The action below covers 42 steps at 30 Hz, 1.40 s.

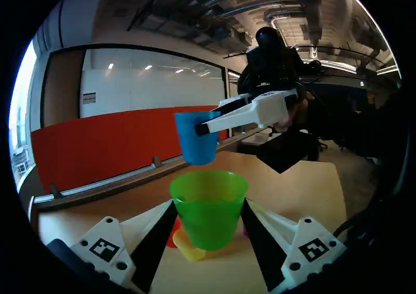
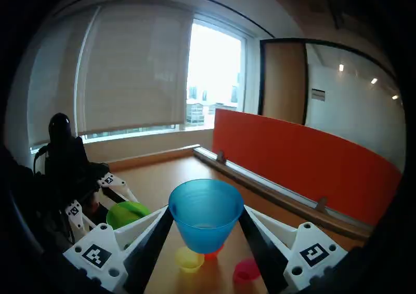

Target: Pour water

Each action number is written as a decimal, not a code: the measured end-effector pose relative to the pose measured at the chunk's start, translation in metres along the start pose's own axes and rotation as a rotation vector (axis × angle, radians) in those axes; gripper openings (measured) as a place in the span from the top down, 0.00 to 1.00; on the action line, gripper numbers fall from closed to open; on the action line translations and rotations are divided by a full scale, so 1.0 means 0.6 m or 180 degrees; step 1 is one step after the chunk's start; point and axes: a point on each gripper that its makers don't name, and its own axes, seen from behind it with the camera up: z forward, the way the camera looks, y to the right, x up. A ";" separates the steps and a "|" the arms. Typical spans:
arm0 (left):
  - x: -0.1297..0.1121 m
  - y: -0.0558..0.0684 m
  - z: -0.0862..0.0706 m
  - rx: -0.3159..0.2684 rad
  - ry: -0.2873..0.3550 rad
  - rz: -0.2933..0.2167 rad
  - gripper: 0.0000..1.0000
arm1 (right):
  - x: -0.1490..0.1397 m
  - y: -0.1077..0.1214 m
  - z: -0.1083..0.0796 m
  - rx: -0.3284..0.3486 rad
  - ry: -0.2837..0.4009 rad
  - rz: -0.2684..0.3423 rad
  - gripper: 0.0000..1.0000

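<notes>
The left gripper [image 1: 209, 204] is clamping its jaws on the green cup [image 1: 209, 221], keeping it upright over the surface [image 1: 312, 190], probably as receiver. The right gripper [image 2: 206, 211] is gripping the blue cup [image 2: 206, 218] in its jaws, hovering just above the green one, likely readying a pour. Whether either cup is carrying water, I cannot tell.

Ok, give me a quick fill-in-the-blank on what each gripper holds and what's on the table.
The left gripper is shut on the ___.
The right gripper is shut on the ___.
On the table stand a small red cup, a pink cup and a ___.
Missing: green cup; blue cup; yellow cup.
</notes>
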 end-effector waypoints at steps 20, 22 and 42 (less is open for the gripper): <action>-0.031 0.003 0.001 -0.0063 -0.0256 0.0044 0.17 | -0.042 0.014 -0.013 -0.0017 -0.0148 -0.0033 0.10; -0.036 0.003 0.001 -0.0066 -0.0289 0.0042 0.17 | -0.047 0.014 -0.015 -0.0018 -0.0165 -0.0037 0.10; -0.075 0.005 0.001 -0.0114 -0.0561 0.0114 0.17 | -0.091 0.031 -0.032 -0.0042 -0.0302 -0.0055 0.10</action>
